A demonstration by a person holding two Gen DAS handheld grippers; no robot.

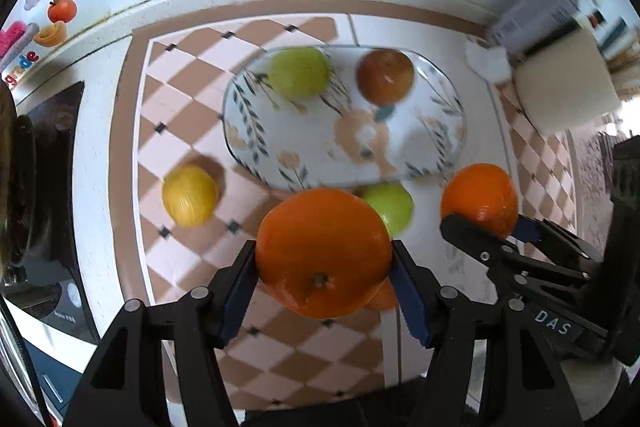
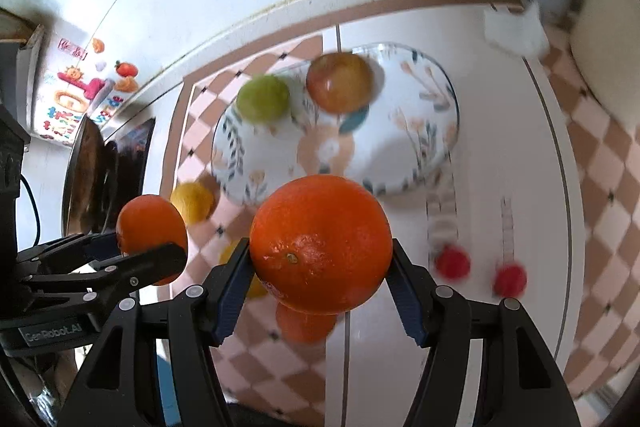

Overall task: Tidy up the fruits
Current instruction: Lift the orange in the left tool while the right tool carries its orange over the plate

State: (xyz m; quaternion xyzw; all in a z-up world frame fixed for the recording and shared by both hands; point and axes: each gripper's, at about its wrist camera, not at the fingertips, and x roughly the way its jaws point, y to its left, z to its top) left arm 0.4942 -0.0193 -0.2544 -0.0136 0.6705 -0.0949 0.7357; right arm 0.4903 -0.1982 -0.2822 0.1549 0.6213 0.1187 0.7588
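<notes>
My left gripper is shut on an orange and holds it above the checkered table. My right gripper is shut on a second orange; it shows at the right of the left wrist view. The left gripper's orange shows at the left of the right wrist view. A floral oval plate lies ahead, also in the right wrist view, with a green apple and a red apple at its far side. A yellow lemon and a second green apple lie on the table.
Another orange lies on the table below my right gripper. Two red round things lie to the right. A white roll and a box stand at the back right. A dark stove is at the left. The wall runs behind.
</notes>
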